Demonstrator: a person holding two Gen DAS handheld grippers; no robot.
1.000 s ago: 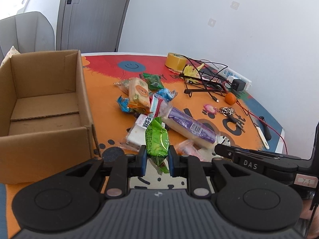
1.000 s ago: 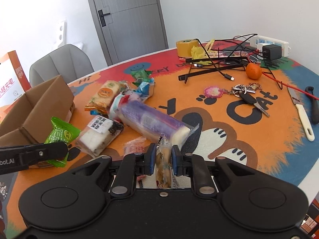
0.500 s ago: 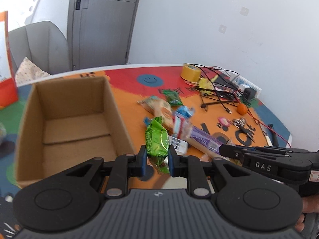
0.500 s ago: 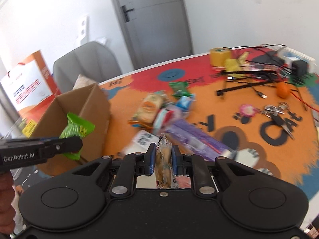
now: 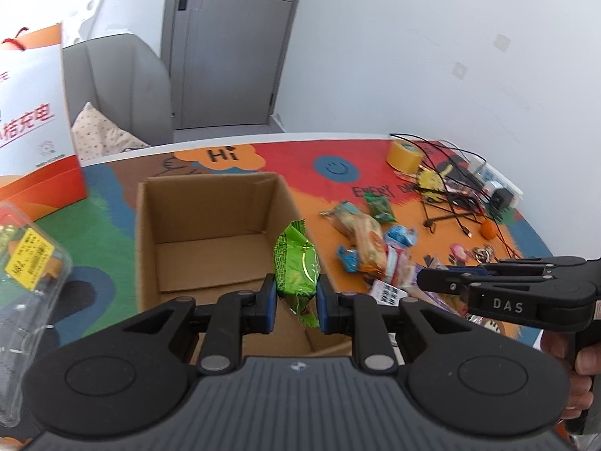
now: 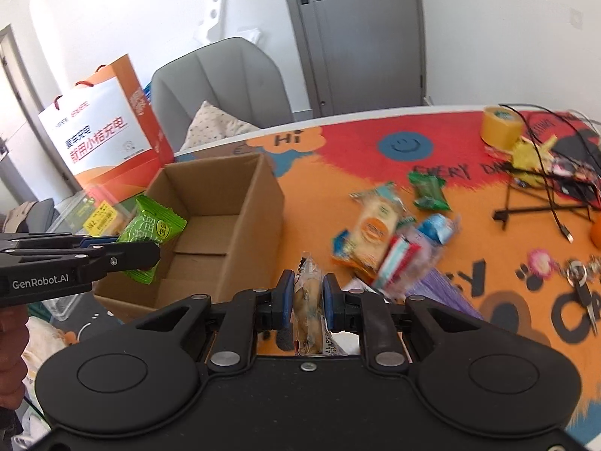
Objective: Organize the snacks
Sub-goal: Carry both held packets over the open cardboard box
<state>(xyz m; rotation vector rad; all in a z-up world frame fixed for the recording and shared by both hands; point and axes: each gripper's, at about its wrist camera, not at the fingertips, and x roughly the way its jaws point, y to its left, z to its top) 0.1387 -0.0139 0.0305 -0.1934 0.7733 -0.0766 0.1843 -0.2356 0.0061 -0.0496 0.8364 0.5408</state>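
My left gripper [image 5: 296, 302] is shut on a green snack packet [image 5: 296, 263] and holds it above the open cardboard box [image 5: 210, 233], near the box's right wall. In the right wrist view the same green packet [image 6: 152, 235] hangs over the box [image 6: 229, 233]. My right gripper [image 6: 305, 300] is shut on a clear-wrapped pastry [image 6: 308, 308], just right of the box's near corner. A heap of loose snacks [image 6: 387, 236] lies on the orange mat; the heap [image 5: 372, 248] also shows in the left wrist view. The box floor is bare.
An orange-and-white gift bag [image 6: 105, 139] stands behind the box, with a clear plastic container [image 5: 26, 274] to its left. Tape roll [image 5: 403, 156], cables [image 5: 450, 188], an orange fruit [image 5: 489, 228] and keys [image 6: 580, 274] lie at the right. A grey chair [image 6: 214, 86] stands beyond the table.
Both grippers have risen and swung left from the snack heap toward the box, each carrying its snack. The green packet now hangs over the box opening.
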